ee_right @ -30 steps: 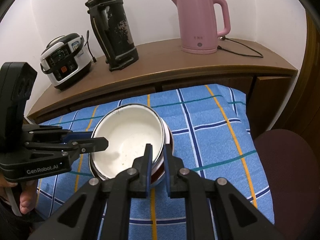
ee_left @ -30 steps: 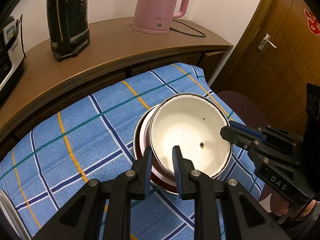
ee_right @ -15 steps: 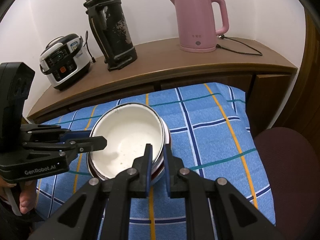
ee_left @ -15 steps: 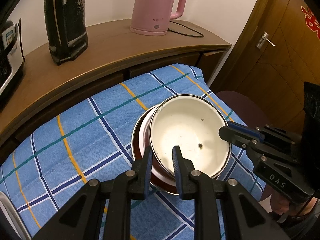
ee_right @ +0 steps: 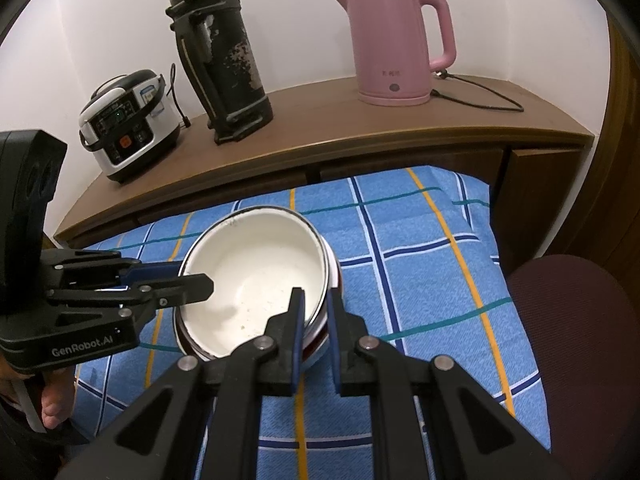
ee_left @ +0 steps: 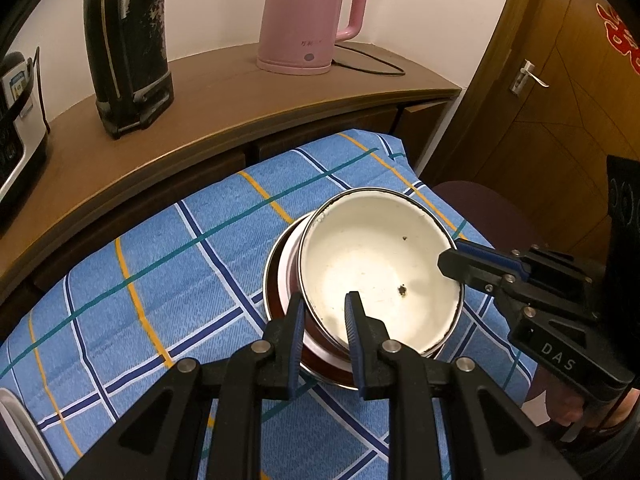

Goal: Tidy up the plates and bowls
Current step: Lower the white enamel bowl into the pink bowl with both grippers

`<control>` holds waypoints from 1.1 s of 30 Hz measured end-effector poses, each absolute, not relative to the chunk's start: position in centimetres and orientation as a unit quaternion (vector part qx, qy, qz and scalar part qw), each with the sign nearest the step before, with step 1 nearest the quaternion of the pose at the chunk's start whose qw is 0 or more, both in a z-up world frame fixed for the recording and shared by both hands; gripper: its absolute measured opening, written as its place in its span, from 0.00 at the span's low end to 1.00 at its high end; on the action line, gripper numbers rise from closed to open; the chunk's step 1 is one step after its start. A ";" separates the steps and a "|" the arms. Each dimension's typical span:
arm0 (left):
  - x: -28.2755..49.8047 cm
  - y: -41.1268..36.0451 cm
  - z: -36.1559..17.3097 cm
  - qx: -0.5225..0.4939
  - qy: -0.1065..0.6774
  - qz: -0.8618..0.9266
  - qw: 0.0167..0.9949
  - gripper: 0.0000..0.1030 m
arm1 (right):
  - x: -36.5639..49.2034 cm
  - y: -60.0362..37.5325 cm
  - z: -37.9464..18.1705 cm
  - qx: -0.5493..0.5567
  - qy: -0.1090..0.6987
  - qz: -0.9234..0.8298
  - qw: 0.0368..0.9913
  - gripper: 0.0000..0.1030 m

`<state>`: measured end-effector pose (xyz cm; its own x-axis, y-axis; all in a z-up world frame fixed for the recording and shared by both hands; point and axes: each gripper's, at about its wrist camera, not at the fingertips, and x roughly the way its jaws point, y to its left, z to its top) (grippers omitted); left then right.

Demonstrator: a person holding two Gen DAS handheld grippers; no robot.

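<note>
Looks close to finished: on the cloth (ee_left: 140, 260), toward its right end, crockery already nested into one stack (ee_left: 285, 268), with the white bowl (ee_left: 368, 264) on top. Left to do, probably: carrying or settling that stack somewhere; no destination in view. At the cloth's near left corner, a sliver of metal rim, perhaps one more piece to gather, though cannot tell. Counted, from big to small: one door (ee_left: 560, 100) right of the cloth; one counter (ee_left: 240, 92) behind it; one cloth; one chair (ee_right: 572, 340) at its right edge; on the counter one flask (ee_left: 128, 48), one kettle (ee_left: 308, 20), one cooker (ee_right: 128, 120); one stack of at least three pieces, namely the bowl, a pale pink rim under it and a dark red, metal-edged piece at the bottom. Two grippers on opposite sides of the stack: left gripper (ee_left: 324, 300) and right gripper (ee_right: 316, 300), each with one jaw inside the bowl and one outside the lower pieces, apparently pinching the stack's rim. In the bowl, one dark speck (ee_left: 401, 289).
</note>
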<state>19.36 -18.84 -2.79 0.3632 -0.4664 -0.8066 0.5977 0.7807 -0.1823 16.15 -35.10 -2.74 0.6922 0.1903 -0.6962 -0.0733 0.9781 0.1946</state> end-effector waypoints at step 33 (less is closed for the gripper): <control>18.7 -19.5 -2.8 0.106 0.442 -0.318 0.832 0.22 | 16.1 -34.8 -2.9 0.055 0.383 0.067 0.920 0.11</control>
